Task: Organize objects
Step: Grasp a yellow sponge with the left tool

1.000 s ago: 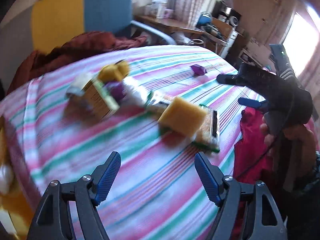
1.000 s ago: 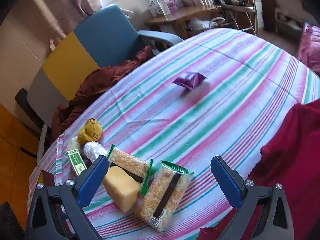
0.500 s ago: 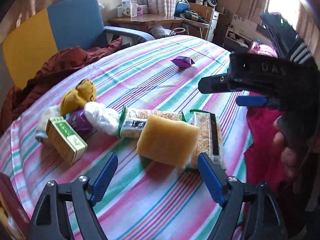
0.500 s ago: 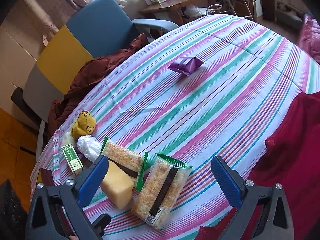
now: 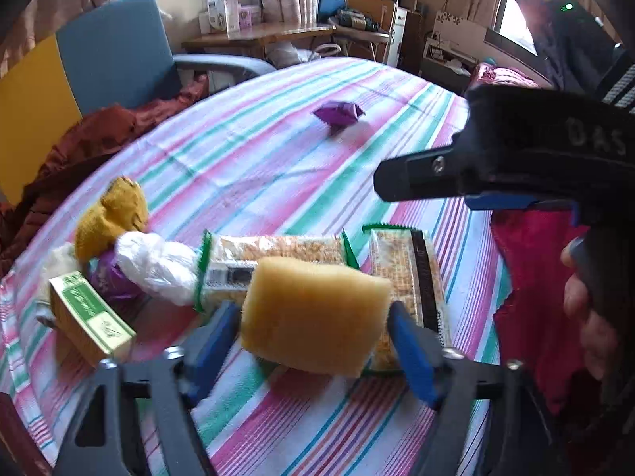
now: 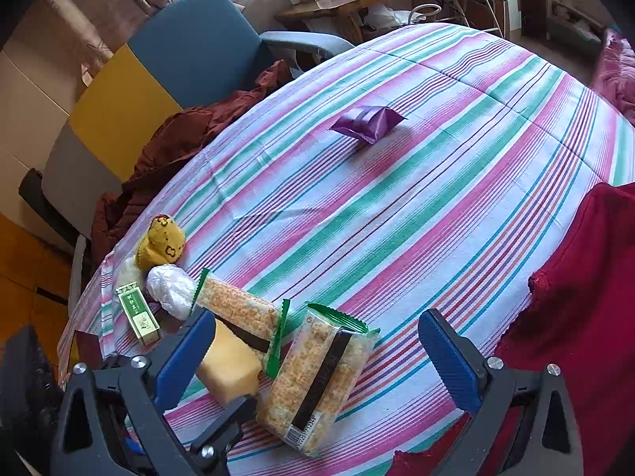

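Yellow sponge sits between the blue pads of the left gripper. Jaws have just been closing; left pad is at the sponge's edge, right pad just beside its other edge. Cannot tell whether they press it yet.

Left of the left jaw: green box, beyond it a purple wrapper, white bag and mustard plush. Beyond the jaws, behind the sponge: one cracker pack lying crosswise, touching the sponge. Behind the right jaw: second cracker pack, lengthwise. Far beyond, alone on the striped cloth: purple packet.

Right gripper: jaws spread wide, nothing pinched. Second pack lies on the cloth between its pads, touching neither. Sponge shows just behind its left pad. Red fabric lies right of the right pad. Purple packet well beyond.
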`<state>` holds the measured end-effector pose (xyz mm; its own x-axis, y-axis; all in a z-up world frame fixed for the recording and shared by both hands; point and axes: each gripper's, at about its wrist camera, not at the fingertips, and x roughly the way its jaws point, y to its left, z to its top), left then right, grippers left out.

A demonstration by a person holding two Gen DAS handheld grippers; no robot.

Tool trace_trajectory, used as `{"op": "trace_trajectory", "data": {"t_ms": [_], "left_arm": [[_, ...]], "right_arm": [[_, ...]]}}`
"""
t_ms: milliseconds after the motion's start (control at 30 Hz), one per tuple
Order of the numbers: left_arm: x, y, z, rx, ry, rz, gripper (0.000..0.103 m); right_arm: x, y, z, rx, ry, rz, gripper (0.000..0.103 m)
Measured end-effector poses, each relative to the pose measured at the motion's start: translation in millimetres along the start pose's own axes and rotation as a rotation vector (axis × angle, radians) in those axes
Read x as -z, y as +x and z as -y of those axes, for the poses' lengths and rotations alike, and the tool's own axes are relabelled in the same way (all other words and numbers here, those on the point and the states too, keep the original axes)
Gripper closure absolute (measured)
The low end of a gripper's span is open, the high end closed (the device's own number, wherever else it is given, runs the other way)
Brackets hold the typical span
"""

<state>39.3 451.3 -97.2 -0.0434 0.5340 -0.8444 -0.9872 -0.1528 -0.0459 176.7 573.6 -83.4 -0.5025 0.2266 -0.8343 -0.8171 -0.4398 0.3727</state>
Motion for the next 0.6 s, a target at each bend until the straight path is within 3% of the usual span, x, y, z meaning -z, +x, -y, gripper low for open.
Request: {"op": "trace_trajectory", "data": {"t_ms": [200, 467, 600], "left_arm": [[22, -16, -7, 0.028, -0.067, 0.046, 0.041], [64, -51, -17, -0.007, -0.213, 0.053, 0.042], [84, -66, -24, -0.031, -0.276, 0.050, 0.042]], "right_arm": [[0, 8, 0, 0.027, -0.010, -0.027, 0.000], [10, 27, -9, 0.103, -0.090, -0.112, 0.000], [16, 37, -14, 0.119, -0.128, -0.148, 0.005]]}}
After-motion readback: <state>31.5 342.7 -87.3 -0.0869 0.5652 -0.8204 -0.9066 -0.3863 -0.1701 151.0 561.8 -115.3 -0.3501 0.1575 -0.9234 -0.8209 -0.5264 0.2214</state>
